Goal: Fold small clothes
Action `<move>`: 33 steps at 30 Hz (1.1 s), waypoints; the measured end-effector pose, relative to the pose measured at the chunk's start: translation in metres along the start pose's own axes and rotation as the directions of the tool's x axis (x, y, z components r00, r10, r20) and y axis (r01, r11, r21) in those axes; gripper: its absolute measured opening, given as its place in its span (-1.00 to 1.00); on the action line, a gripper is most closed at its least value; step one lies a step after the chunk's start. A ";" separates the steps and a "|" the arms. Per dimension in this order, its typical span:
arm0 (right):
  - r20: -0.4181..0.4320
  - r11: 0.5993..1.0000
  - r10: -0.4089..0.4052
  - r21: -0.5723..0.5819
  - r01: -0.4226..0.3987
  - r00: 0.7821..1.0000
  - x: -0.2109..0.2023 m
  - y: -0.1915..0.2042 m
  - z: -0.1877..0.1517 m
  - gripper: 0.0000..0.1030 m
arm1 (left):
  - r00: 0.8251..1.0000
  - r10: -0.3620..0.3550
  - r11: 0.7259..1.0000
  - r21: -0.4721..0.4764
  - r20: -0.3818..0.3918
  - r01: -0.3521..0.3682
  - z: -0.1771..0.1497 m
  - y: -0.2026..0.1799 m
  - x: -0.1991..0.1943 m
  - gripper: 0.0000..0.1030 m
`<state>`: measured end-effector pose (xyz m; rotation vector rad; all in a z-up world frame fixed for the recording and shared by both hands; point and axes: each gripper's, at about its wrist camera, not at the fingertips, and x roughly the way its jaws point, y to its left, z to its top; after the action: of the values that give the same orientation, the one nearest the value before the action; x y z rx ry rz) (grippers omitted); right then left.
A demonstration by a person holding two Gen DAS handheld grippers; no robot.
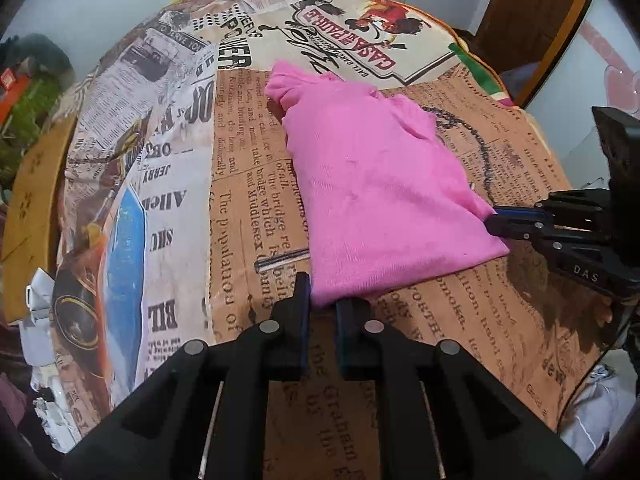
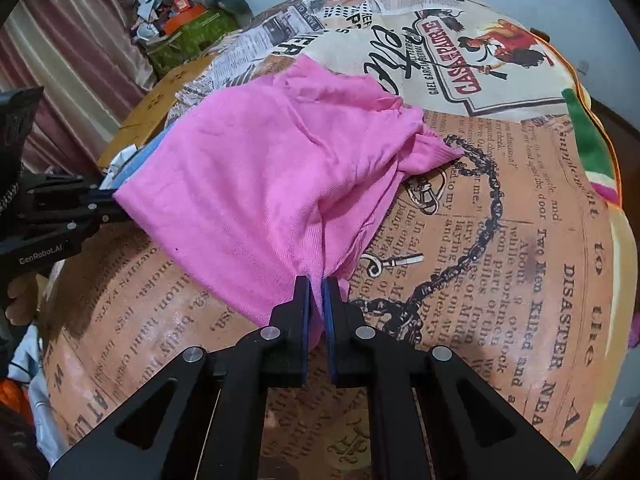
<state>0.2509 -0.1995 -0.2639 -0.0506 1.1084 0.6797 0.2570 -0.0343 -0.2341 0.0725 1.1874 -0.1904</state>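
Note:
A small pink garment (image 1: 372, 184) lies partly folded on a newspaper-print bedspread (image 1: 248, 216). My left gripper (image 1: 323, 300) is shut on its near corner, with pink cloth between the fingers. In the right wrist view the pink garment (image 2: 256, 184) hangs lifted from its near edge, where my right gripper (image 2: 317, 292) is shut on it. The right gripper also shows in the left wrist view (image 1: 496, 222) at the garment's right corner. The left gripper shows in the right wrist view (image 2: 108, 206) at the garment's left corner.
The newspaper-print bedspread (image 2: 500, 240) covers the whole work surface. A brown cardboard box (image 1: 32, 200) stands at the left edge, with clutter and green cloth (image 2: 188, 32) behind it. A wooden door (image 1: 532, 12) stands at the back right.

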 end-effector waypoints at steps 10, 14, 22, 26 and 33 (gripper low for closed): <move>0.065 1.000 -0.010 -0.023 0.011 0.998 -0.035 -0.003 0.027 -0.53 | 0.994 0.039 0.999 0.033 0.103 -0.043 0.011 0.017 -0.050 -0.30; 0.122 1.000 0.000 0.008 -0.001 0.993 -0.038 -0.007 0.046 -0.46 | 0.988 0.045 0.999 0.005 0.149 -0.046 0.034 0.028 -0.057 -0.21; 0.084 0.998 0.041 0.038 -0.044 0.996 0.015 -0.003 0.077 -0.45 | 0.994 0.011 1.000 0.011 0.106 -0.012 0.089 0.028 0.004 -0.17; 0.019 0.998 0.028 0.064 -0.029 0.999 0.041 -0.013 0.070 -0.45 | 1.000 -0.014 1.000 0.009 0.024 0.014 0.090 0.026 0.044 -0.17; -0.012 0.997 -0.008 0.079 0.009 1.000 0.036 -0.034 0.045 -0.13 | 1.000 -0.001 0.999 0.041 0.003 0.001 0.081 0.024 0.055 0.06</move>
<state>0.3152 -0.1929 -0.2827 0.0082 1.1446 0.6287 0.3552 -0.0297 -0.2553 0.1076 1.1810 -0.2161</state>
